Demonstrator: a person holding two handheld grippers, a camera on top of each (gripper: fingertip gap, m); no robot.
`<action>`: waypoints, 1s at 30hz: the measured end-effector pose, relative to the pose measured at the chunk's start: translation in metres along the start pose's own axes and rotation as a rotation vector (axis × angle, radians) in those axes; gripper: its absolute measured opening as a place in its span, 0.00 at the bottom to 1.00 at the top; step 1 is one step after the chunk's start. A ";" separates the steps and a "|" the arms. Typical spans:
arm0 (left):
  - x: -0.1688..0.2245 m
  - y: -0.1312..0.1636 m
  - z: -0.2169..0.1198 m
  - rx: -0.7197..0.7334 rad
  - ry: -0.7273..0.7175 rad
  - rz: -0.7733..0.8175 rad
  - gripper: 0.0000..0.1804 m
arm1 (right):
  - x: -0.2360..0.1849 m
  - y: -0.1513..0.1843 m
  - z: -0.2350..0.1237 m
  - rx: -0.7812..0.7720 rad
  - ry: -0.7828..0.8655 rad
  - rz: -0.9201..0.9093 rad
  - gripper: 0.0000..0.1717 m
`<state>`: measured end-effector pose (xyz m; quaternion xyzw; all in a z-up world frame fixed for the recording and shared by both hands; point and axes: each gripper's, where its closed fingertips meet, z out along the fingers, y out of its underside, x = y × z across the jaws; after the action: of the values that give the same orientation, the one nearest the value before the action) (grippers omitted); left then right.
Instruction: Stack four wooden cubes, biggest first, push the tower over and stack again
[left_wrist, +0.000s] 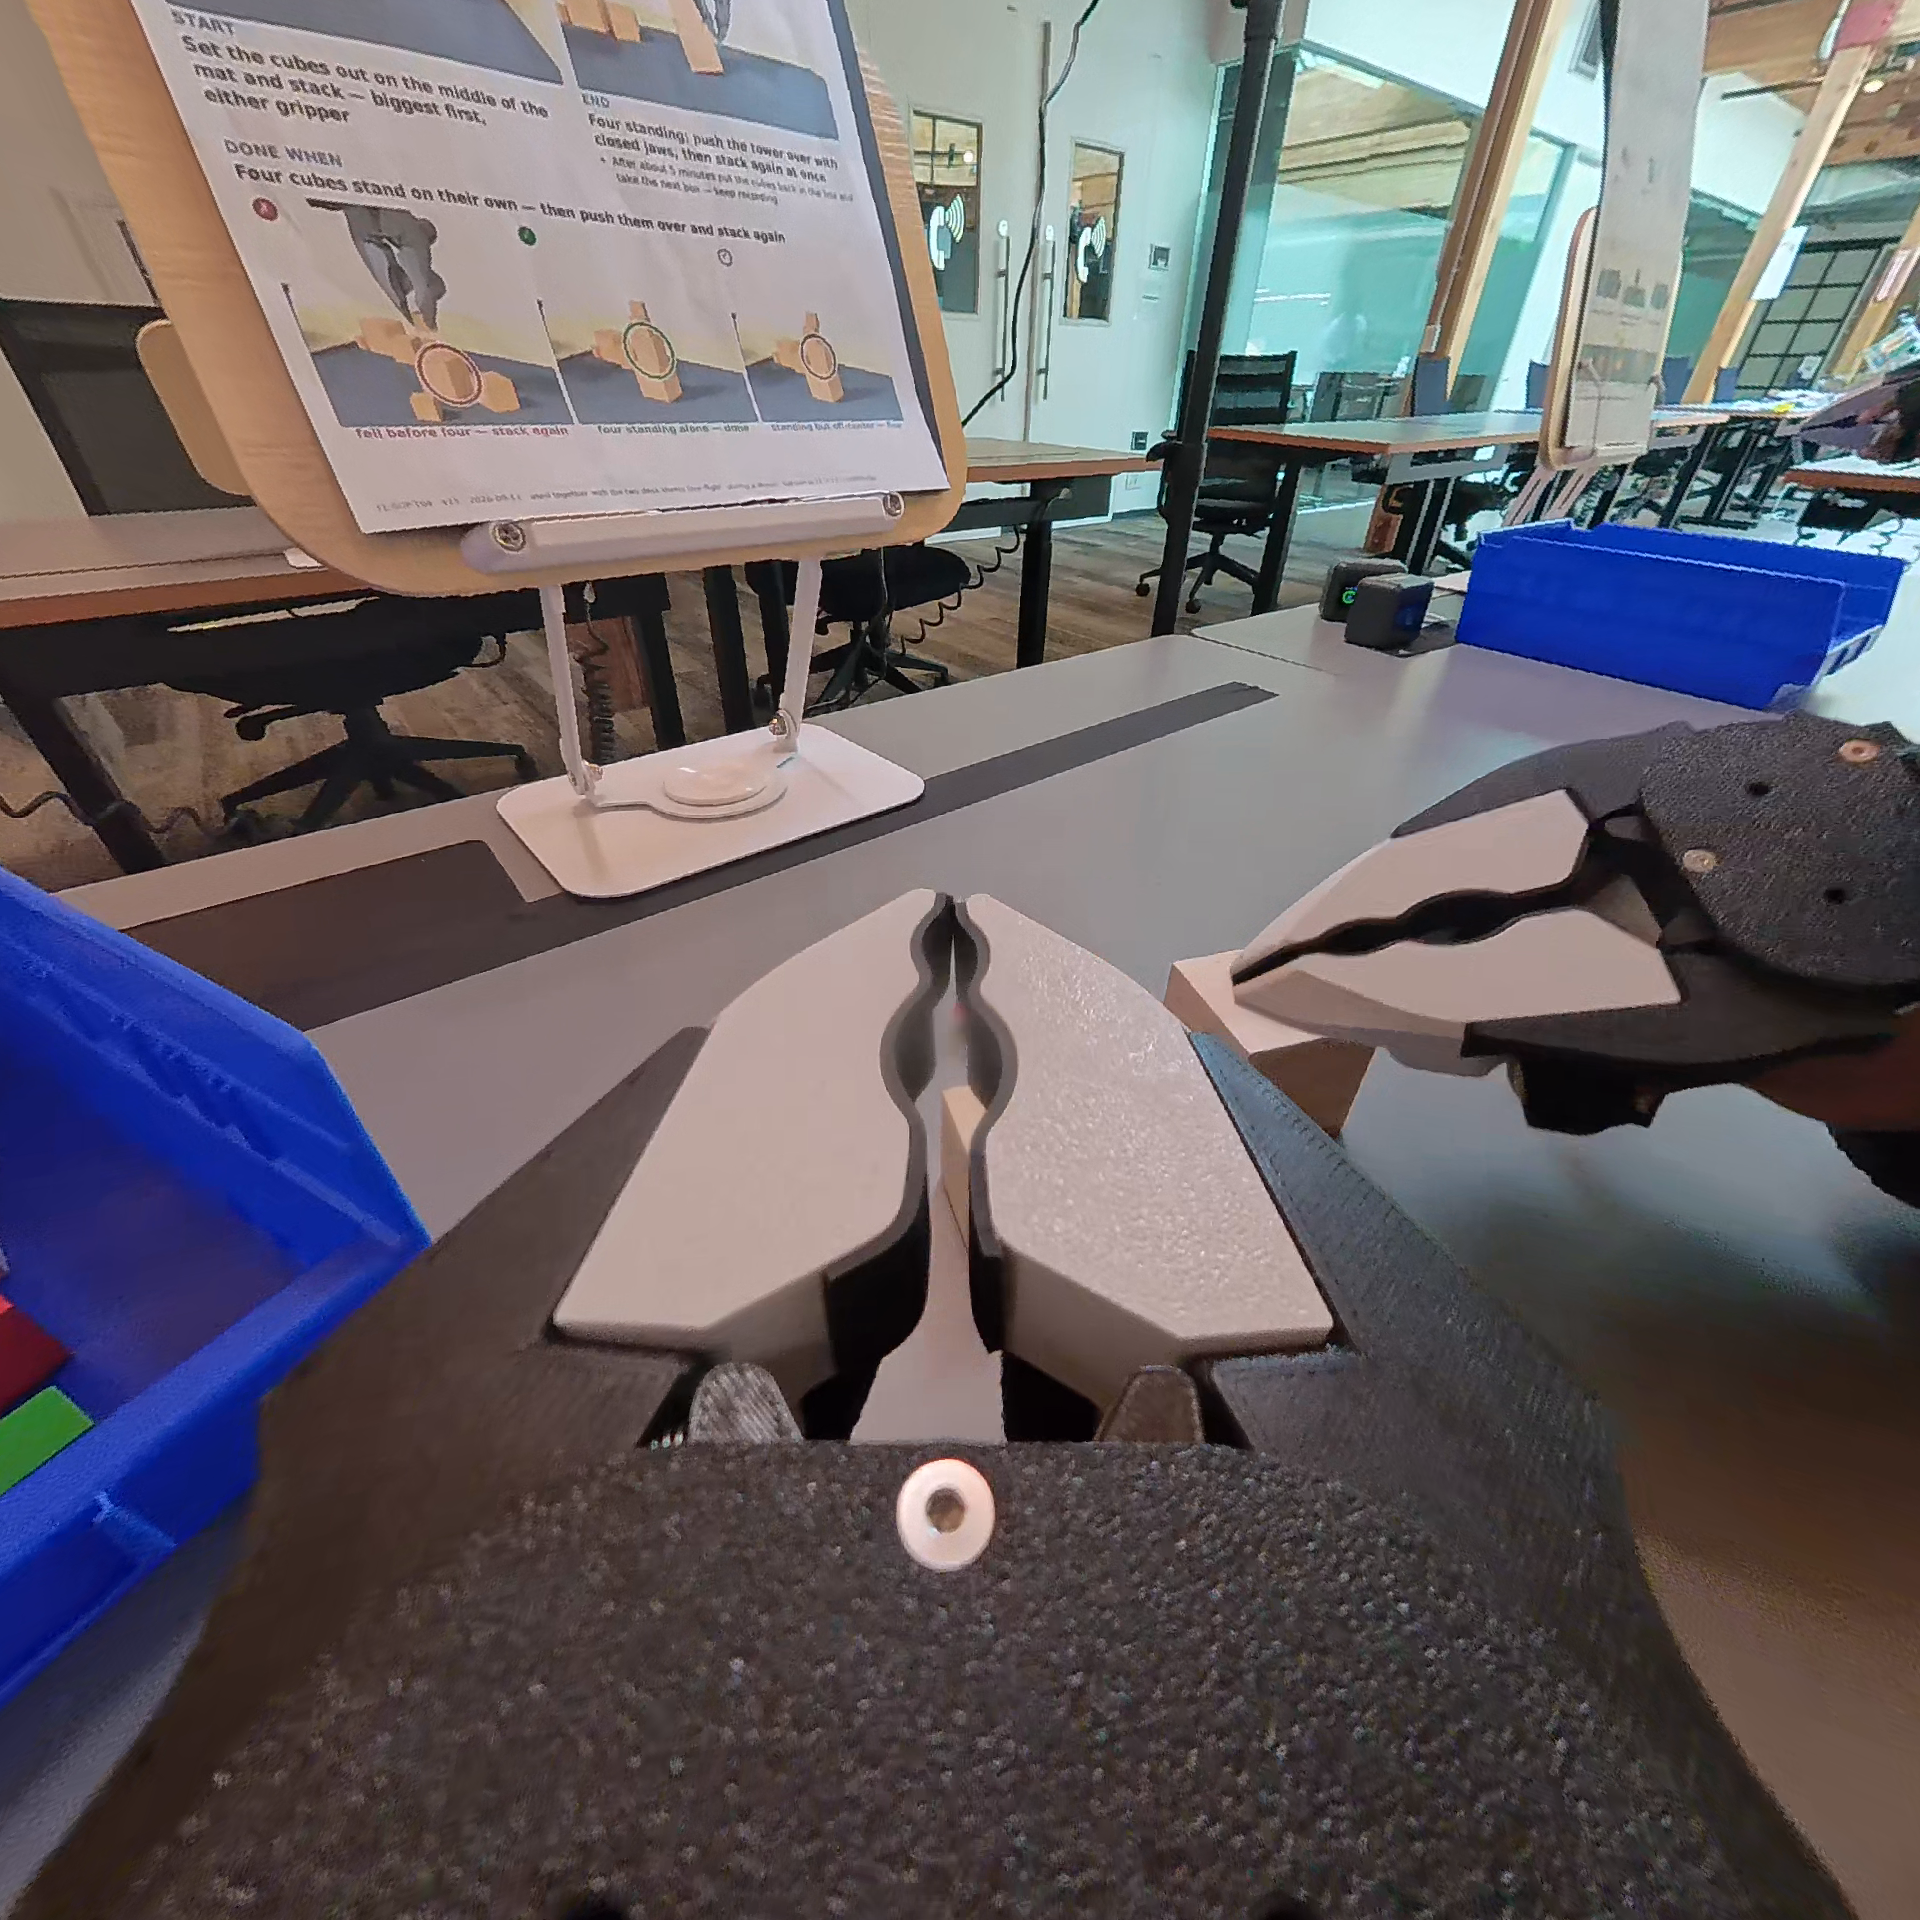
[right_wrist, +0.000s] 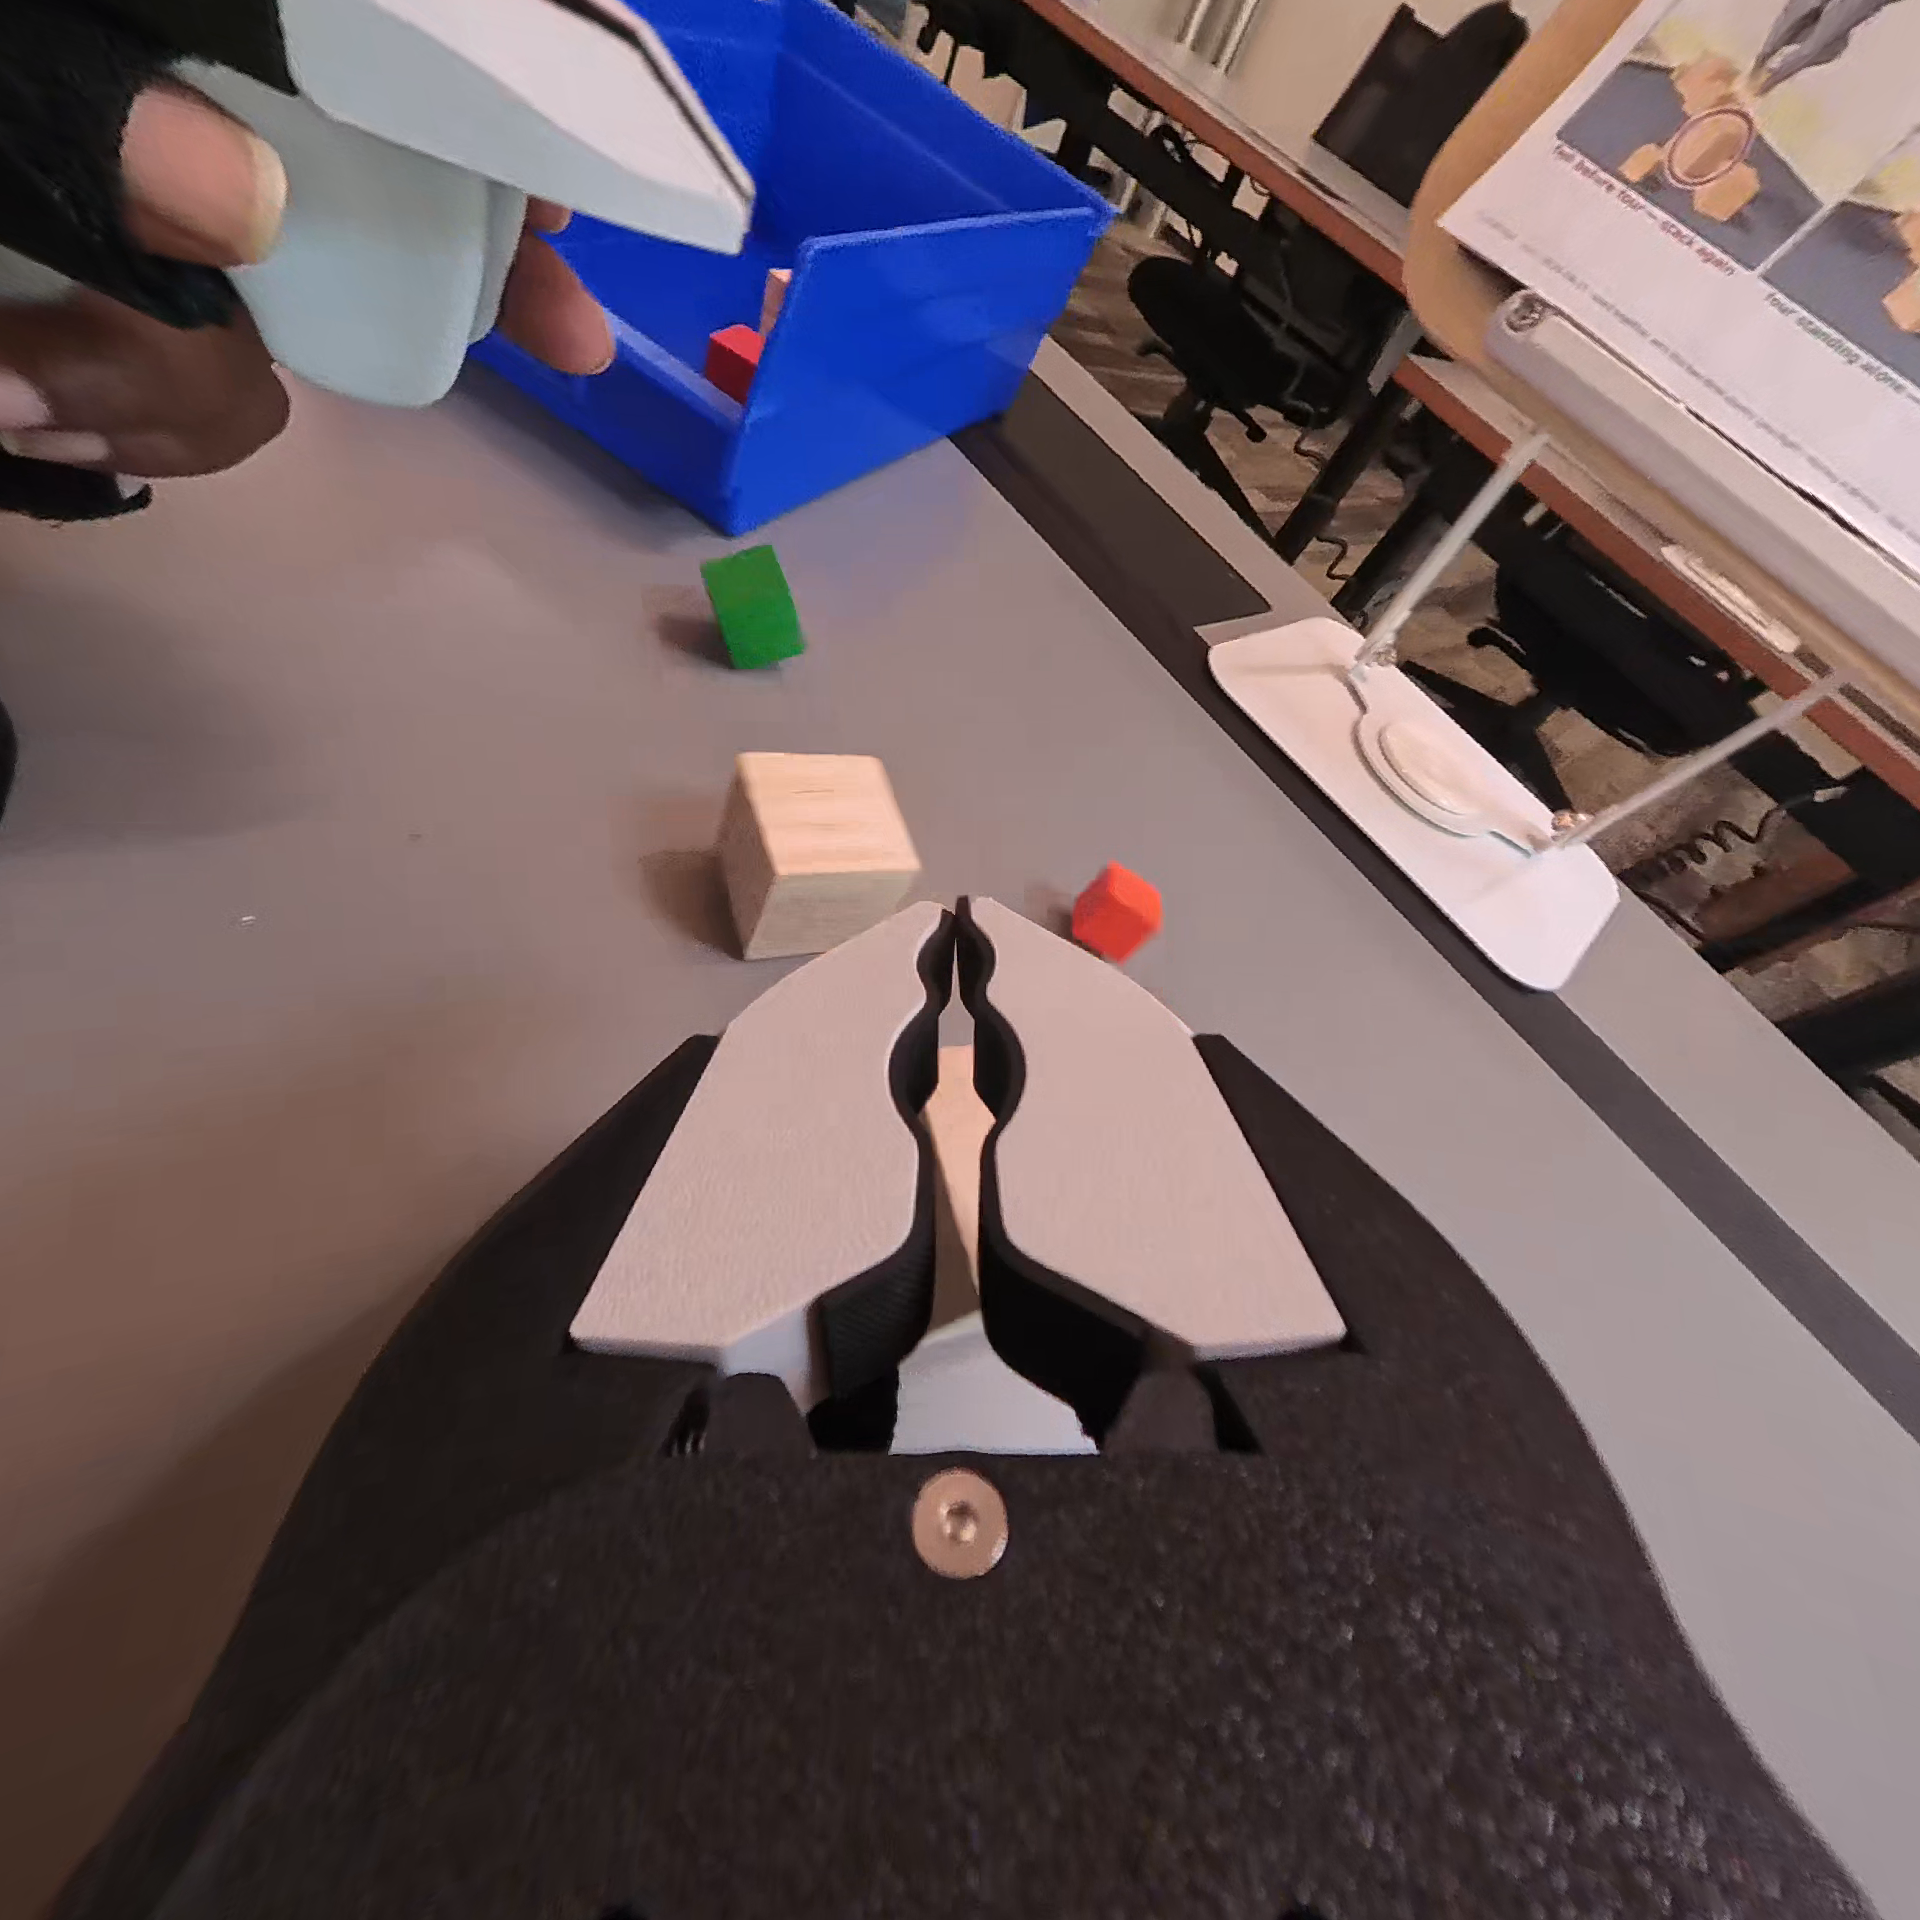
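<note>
Lying across the middle of the right wrist view is the grey table (right_wrist: 364, 779), with a blue bin (right_wrist: 914, 343) at upper centre holding a small red cube (right_wrist: 736, 358). A sheet on a white stand (right_wrist: 1434, 790) is sitting at the right edge.

The largest loose thing is the wooden cube (right_wrist: 816, 852), resting flat at centre, just beyond the right gripper (right_wrist: 958, 914). It is looking rigid, light and dry, with flat matte faces; two opposite side faces would be the place to take hold. The green cube (right_wrist: 751, 606) is tipping on an edge at upper centre, near the bin. The orange cube (right_wrist: 1117, 911), smallest, is sitting just right of the fingertips, also tilted on a corner, and would likely be easy to knock.

The right gripper is showing its jaws meeting at the tips with nothing clamped; a pale wooden surface is showing through the gap below, under the fingers rather than gripped. The left gripper (left_wrist: 951, 909) is likewise closed tip to tip on nothing, hovering above the table at centre of its own view, with another blue bin (left_wrist: 156, 1195) at lower left
</note>
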<state>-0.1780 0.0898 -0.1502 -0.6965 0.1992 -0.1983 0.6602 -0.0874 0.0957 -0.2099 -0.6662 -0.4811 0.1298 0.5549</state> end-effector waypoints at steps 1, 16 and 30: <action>0.000 0.001 0.001 -0.004 -0.001 0.003 0.00 | 0.005 0.001 -0.003 0.002 0.009 0.014 0.00; -0.015 0.015 0.004 -0.042 -0.066 -0.008 0.00 | 0.124 -0.001 -0.088 0.146 0.253 0.296 0.00; -0.008 0.028 0.011 -0.079 -0.049 0.040 0.00 | 0.155 0.060 -0.124 0.186 0.311 0.434 0.08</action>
<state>-0.1793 0.1017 -0.1788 -0.7226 0.2043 -0.1598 0.6407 0.1081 0.1459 -0.1627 -0.7118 -0.2223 0.1855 0.6400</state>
